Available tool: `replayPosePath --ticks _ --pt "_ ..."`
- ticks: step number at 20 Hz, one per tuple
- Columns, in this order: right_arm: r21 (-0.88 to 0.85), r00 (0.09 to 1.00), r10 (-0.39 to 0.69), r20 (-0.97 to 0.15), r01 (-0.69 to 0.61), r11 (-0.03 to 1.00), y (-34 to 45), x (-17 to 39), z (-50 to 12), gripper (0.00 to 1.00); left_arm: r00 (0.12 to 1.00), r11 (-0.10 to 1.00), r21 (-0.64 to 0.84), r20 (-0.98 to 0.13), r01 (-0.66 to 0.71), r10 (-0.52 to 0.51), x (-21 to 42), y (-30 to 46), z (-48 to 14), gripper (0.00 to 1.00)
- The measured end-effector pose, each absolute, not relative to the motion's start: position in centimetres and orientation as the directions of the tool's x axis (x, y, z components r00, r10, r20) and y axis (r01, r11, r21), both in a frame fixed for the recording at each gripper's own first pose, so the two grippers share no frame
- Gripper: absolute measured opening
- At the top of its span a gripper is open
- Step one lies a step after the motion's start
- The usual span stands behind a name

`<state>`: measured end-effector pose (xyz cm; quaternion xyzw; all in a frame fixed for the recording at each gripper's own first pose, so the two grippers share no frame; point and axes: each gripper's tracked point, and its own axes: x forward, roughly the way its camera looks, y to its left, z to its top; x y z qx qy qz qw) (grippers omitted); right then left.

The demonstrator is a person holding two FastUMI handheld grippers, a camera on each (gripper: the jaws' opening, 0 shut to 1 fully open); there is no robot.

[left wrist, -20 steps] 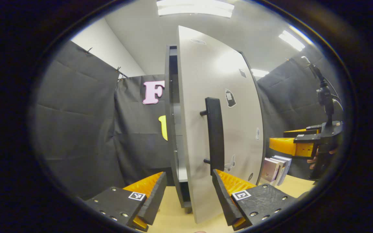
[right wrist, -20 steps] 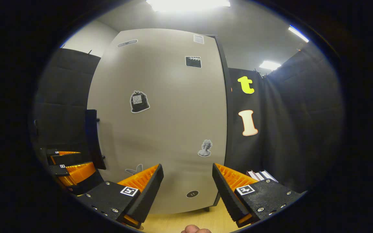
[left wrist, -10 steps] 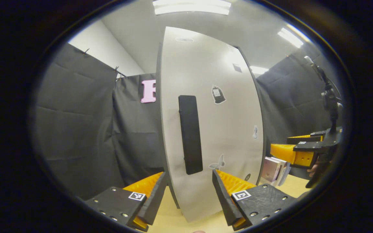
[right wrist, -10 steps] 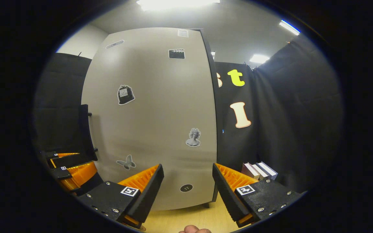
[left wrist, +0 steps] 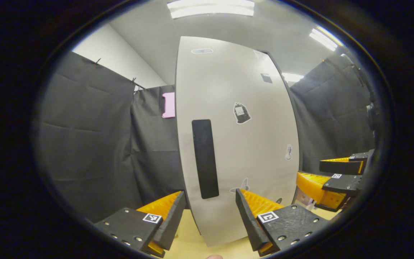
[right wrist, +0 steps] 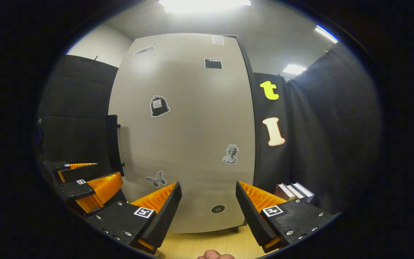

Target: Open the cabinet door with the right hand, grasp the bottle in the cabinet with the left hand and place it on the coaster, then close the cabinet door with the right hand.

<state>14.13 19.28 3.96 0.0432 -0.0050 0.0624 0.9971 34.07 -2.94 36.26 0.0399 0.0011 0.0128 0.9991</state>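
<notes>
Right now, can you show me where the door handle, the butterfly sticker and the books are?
door handle (left wrist: 205,159), left gripper view, middle of the bar.
butterfly sticker (right wrist: 155,178), right gripper view, its body.
books (right wrist: 294,190), right gripper view, top edges.

The shut cabinet door (right wrist: 185,136) hides its inside; books (right wrist: 295,191) are partly, perhaps half, behind the right claw (right wrist: 208,210).
</notes>
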Motion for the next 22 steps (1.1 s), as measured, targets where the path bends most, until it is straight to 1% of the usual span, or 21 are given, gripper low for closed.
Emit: replayPosePath --ticks 1,2,3,4,6,8,10,11,12,17,22 --pt "0.083 0.993 0.119 0.018 -0.120 0.989 19.4 14.2 4.0 0.94 1.000 0.997 0.074 0.001 -0.018 0.018 34.0 -3.2 36.3 0.75" --pt "0.085 0.992 0.126 0.018 -0.128 0.988 19.7 14.2 4.0 0.94 1.000 0.997 0.073 0.002 -0.018 0.018 34.0 -3.4 36.4 0.87" --pt "0.090 0.991 0.133 0.016 -0.134 0.987 20.0 14.2 3.9 0.94 1.000 0.997 0.078 0.003 -0.023 0.023 33.9 -3.3 36.4 0.81" --pt "0.092 0.991 0.133 0.013 -0.134 0.987 20.2 14.1 3.9 0.94 1.000 0.997 0.077 0.000 -0.020 0.020 33.9 -3.5 36.3 0.86" --pt "0.081 0.991 0.132 0.018 -0.133 0.988 20.3 13.9 4.2 0.94 1.000 0.998 0.065 -0.013 -0.021 0.022 33.9 -3.9 36.0 0.75" --pt "0.074 0.991 0.132 0.022 -0.133 0.988 20.3 13.8 4.2 0.94 1.000 0.999 0.047 -0.023 -0.017 0.018 33.9 -4.1 35.7 0.75" --pt "0.082 0.992 0.127 0.014 -0.127 0.988 20.2 13.8 4.0 0.94 0.999 0.999 0.038 -0.027 -0.021 0.022 33.7 -4.0 35.6 0.87" --pt "0.086 0.992 0.123 0.009 -0.123 0.989 20.0 13.9 3.8 0.92 0.999 0.999 0.039 -0.028 -0.024 0.025 33.8 -4.0 35.6 0.87" --pt "0.090 0.993 0.119 0.002 -0.119 0.989 19.8 13.9 3.6 0.94 0.999 0.999 0.042 -0.025 -0.022 0.023 33.9 -4.1 35.6 0.86" --pt "0.106 0.994 0.107 -0.004 -0.106 0.989 19.5 13.8 3.3 0.94 1.000 0.999 0.048 -0.013 -0.009 0.010 33.2 -4.8 36.0 0.87" --pt "0.093 0.993 0.120 0.001 -0.119 0.988 19.6 13.3 3.2 0.94 1.000 0.999 0.036 -0.009 -0.003 0.004 32.9 -5.2 36.3 0.86"
